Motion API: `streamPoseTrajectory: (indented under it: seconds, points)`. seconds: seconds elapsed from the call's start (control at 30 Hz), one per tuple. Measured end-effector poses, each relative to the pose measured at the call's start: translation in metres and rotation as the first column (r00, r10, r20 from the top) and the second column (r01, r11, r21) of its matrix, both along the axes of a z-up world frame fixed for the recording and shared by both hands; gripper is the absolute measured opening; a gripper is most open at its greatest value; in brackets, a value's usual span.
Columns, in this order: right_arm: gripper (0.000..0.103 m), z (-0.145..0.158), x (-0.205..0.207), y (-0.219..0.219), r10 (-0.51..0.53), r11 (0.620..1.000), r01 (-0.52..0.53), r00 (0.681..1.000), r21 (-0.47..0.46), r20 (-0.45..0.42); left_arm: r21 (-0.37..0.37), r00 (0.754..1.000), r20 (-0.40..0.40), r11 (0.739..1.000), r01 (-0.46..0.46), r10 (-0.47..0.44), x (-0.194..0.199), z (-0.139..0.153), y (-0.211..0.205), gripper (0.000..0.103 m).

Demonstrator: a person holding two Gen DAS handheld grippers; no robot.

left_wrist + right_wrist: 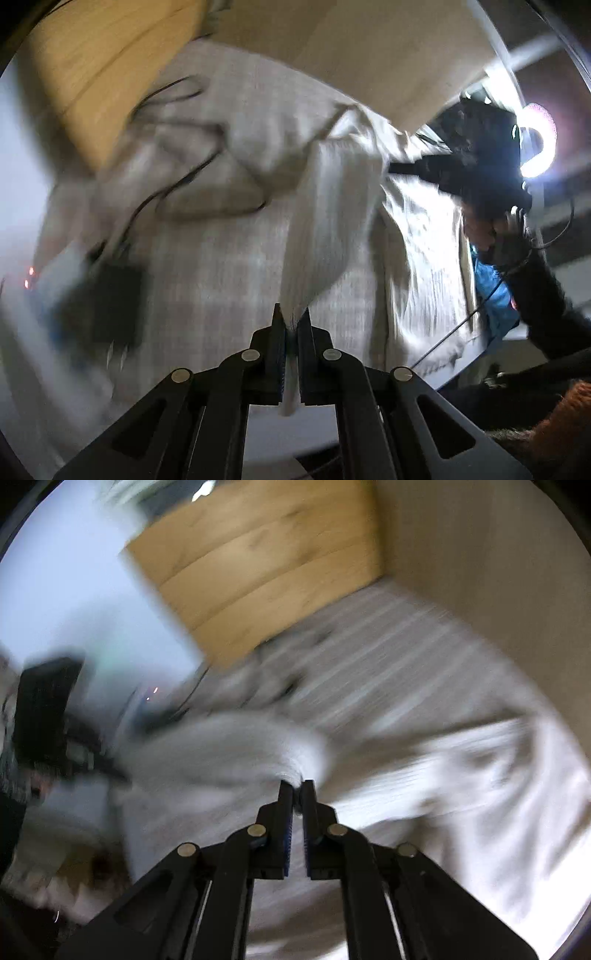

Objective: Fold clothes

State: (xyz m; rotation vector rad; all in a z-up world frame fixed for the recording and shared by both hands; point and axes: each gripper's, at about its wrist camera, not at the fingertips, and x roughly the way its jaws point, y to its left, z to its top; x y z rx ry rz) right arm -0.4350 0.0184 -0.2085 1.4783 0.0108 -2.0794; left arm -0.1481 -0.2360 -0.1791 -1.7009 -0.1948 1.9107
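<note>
1. The pale striped cloth (325, 206) hangs stretched between the left gripper (291, 314) and the right gripper (399, 168), closing off the way straight ahead of both.
2. A wooden headboard (258, 576) and a beige wall (480, 554) bound the far side of the bed (207, 273).
3. A thin black cable (173, 184) runs loose across the bed to a black box (114, 302) at the left, a snag for low passes.
4. In the right wrist view, the bed on the right lies bare but rumpled.
</note>
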Motion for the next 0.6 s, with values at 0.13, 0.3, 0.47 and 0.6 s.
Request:
streamPoseTrajectory:
  seconds: [0.13,0.3,0.47,0.6]
  points:
    - [0.022,0.006,-0.01,0.033,-0.032,0.999,0.032,0.998,-0.007,0.055,-0.093,0.995,0.086,0.995,-0.039,0.047,0.006,-0.032,-0.021,0.004]
    - [0.026,-0.007,-0.082,0.094,-0.389,0.919,0.374,0.914,0.126,0.117,-0.105,0.999,0.049,0.994,-0.004,0.009,0.01,-0.043,-0.001,0.004]
    - [0.026,-0.056,-0.129,0.075,-0.496,0.866,0.445,0.821,0.227,0.282,-0.116,1.0,0.006,0.993,0.023,-0.022,0.009,-0.036,0.01,0.004]
    - [0.026,-0.077,-0.145,0.072,-0.563,0.826,0.502,0.748,0.257,0.352,-0.099,0.998,-0.041,0.994,0.036,-0.041,0.012,-0.015,0.013,0.004]
